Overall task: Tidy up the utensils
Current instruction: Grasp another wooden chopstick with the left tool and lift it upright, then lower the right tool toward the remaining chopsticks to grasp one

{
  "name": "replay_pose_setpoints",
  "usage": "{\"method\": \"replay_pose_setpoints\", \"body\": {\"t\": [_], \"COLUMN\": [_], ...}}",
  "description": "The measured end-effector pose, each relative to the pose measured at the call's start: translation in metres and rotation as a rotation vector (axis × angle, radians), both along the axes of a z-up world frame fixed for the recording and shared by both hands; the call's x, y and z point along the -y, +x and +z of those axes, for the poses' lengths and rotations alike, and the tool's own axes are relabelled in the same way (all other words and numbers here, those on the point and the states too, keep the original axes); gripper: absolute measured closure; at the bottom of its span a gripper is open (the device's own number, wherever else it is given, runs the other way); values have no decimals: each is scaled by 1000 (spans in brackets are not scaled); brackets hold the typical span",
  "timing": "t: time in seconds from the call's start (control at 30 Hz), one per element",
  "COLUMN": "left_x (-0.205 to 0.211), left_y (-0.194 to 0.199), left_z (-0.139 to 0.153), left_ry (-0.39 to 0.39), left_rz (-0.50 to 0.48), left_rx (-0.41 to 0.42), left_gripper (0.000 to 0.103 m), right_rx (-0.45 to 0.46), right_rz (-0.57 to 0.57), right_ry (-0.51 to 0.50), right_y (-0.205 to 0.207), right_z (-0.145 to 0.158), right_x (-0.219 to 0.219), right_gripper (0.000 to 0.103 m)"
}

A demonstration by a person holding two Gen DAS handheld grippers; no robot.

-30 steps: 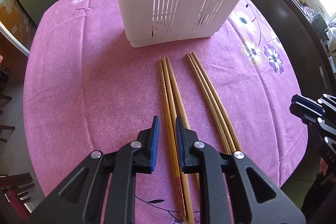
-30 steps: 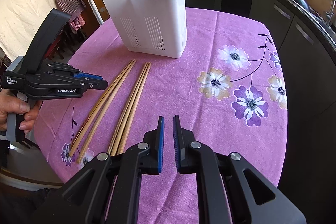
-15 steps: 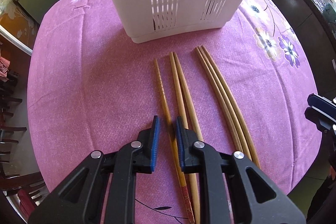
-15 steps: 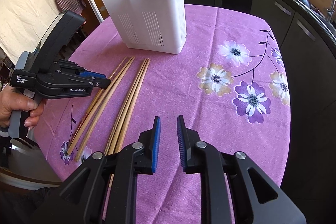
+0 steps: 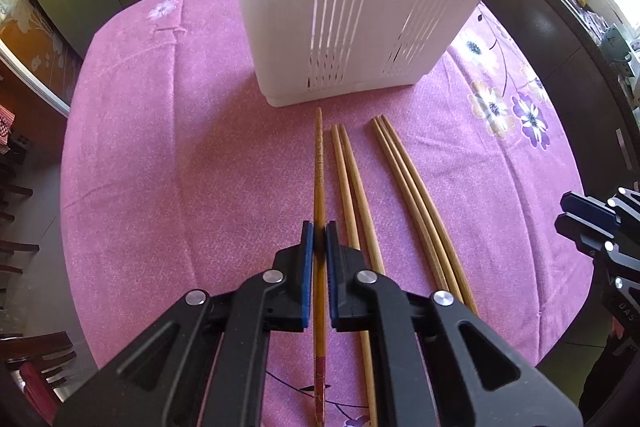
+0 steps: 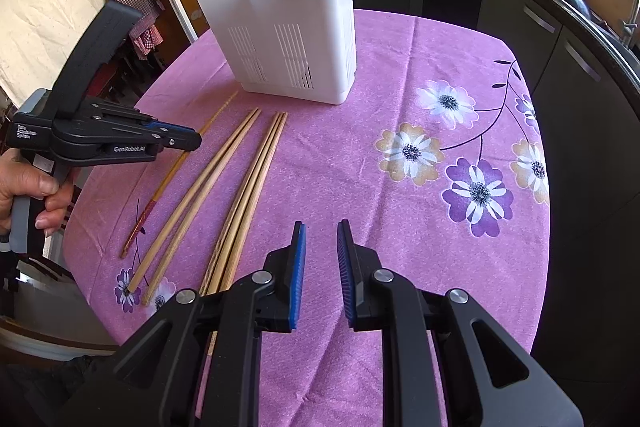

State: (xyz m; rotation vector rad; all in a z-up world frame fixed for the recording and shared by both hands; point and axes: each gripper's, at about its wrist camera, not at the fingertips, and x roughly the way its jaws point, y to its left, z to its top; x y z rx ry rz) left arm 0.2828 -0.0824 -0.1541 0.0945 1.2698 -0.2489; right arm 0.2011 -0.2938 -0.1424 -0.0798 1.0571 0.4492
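Note:
My left gripper (image 5: 319, 231) is shut on a darker ridged chopstick (image 5: 319, 163) with a red end, which points at the white slotted utensil holder (image 5: 352, 7). In the right wrist view the left gripper (image 6: 196, 143) holds this chopstick (image 6: 172, 171) lifted off the others. Two pale chopsticks (image 5: 352, 195) and a bundle of three chopsticks (image 5: 416, 203) lie beside it on the purple tablecloth (image 5: 160, 167). My right gripper (image 6: 321, 231) is open and empty above the cloth, right of the bundle (image 6: 252, 187). The holder (image 6: 280, 27) has utensils standing in it.
The round table (image 6: 440, 267) has a floral cloth and drops off at its near and right edges. Dark kitchen cabinets (image 6: 560, 47) run behind and to the right. Chairs (image 5: 16, 219) stand at the left. A hand (image 6: 28, 187) grips the left tool.
My left gripper closed on the darker chopstick and pulled it left, away from the two pale ones. My right gripper opened wider.

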Motion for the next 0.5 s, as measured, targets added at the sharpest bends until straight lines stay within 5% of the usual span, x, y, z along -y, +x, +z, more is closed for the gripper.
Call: {"method": "replay_pose_setpoints", "body": {"t": [0.27, 0.5], "left_x": [-22, -39], "left_y": [-43, -89], "left_z": [71, 101], "left_ry": [-31, -18], "left_rz": [-16, -25], "left_rx": [171, 278], "left_gripper": [97, 97], "right_rx": [21, 13], "right_rz": [8, 30], "right_ry": [-8, -17], "right_y": [-3, -3], "right_z": [10, 13], "right_x": [-7, -21], "right_gripper": [86, 86]}}
